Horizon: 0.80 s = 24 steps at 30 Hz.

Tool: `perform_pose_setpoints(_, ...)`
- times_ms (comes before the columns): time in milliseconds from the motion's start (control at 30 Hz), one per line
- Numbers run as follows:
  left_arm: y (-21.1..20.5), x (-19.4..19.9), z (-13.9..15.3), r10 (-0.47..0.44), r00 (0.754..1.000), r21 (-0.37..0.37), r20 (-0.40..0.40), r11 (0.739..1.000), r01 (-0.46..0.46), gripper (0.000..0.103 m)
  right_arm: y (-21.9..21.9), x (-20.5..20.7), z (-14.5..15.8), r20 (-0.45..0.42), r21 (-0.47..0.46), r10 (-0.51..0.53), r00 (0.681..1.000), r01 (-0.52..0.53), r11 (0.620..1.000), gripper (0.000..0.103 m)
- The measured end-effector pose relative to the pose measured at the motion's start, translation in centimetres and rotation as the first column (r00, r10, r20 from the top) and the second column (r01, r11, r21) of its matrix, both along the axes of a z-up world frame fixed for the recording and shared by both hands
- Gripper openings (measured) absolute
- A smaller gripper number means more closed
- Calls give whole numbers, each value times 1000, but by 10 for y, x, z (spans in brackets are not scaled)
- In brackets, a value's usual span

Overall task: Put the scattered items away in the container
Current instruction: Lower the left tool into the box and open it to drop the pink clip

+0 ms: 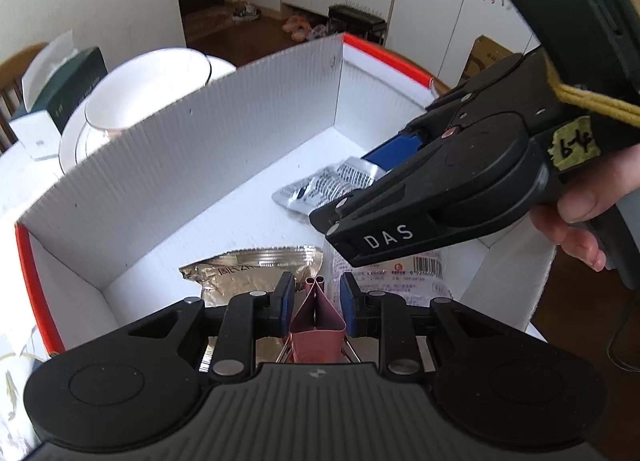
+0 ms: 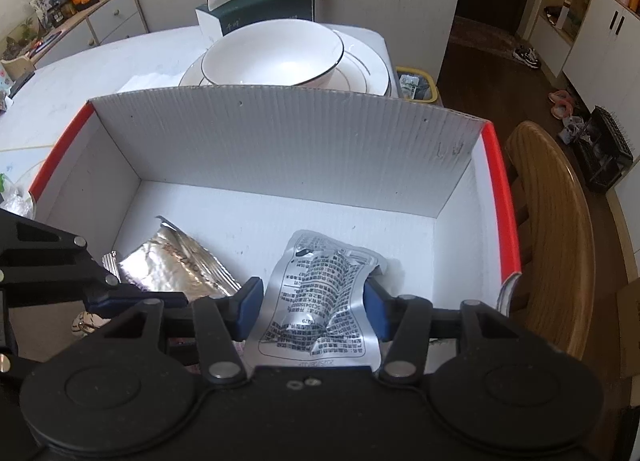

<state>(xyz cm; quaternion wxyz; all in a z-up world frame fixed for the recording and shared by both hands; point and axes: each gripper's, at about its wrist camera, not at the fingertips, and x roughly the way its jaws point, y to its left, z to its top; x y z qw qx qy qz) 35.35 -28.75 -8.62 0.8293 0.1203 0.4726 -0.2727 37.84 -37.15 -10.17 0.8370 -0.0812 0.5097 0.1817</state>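
A white corrugated box point(image 1: 200, 149) with red edges stands on the table; it also shows in the right wrist view point(image 2: 280, 141). My left gripper point(image 1: 316, 297) holds a pink binder clip point(image 1: 316, 321) between its blue pads, over the box's near side. A gold foil packet point(image 1: 248, 269) lies on the box floor under it, and also shows in the right wrist view point(image 2: 176, 265). My right gripper point(image 2: 312, 309) is open around a silver foil packet point(image 2: 320, 301) that rests inside the box. That packet point(image 1: 324, 185) and the right gripper point(image 1: 400, 153) also show in the left wrist view.
A white bowl point(image 2: 276, 57) on plates and a dark green tissue box point(image 2: 256, 5) stand behind the box. A clear printed packet point(image 1: 400, 273) lies in the box. A wooden chair point(image 2: 556, 229) is to the right of the table.
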Motion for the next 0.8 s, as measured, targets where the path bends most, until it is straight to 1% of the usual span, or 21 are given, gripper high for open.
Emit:
perform_pose_setpoints(133,-1,3,-1,-2,1000,9,-22,1000,2,23,1,3,-1,-15,-3,-3,1000,3,1000,55)
perform_pose_setpoints(333,-5,8,-6,-9,999,16,-34,1000,9,23,-1,4,0,-24,7,-6,1000,6,1000,57)
perform_pose_setpoints(433,-3,6,-4,-14,999,14,-35,1000,15,23,-2,3,2,-17,21,-11,1000,12,1000,63)
perform_pose_setpoints(533,-2,3,-3,-19,999,14,-28,1000,19,31,-3,1,8,-7,40,-13,1000,13,999,64)
perform_pose_setpoints(567,-1,2,-2,-19,1000,14,-25,1000,20,39,-3,0,10,-3,46,-12,1000,12,999,66)
perform_pose_setpoints(600,-1,0,-1,-16,1000,13,-18,1000,17,50,-4,-1,12,1,51,-10,1000,10,999,68)
perform_pose_setpoints(633,0,-2,0,-15,1000,11,-8,1000,15,54,-4,-2,14,7,56,-9,1000,9,998,69)
perform_pose_setpoints(667,1,-4,1,-15,1000,8,0,1000,15,56,-5,-3,17,11,61,-9,1000,9,998,69)
perform_pose_setpoints(800,6,-10,7,-6,1000,-2,24,1000,6,56,-9,-10,28,32,89,-1,1000,-2,996,77)
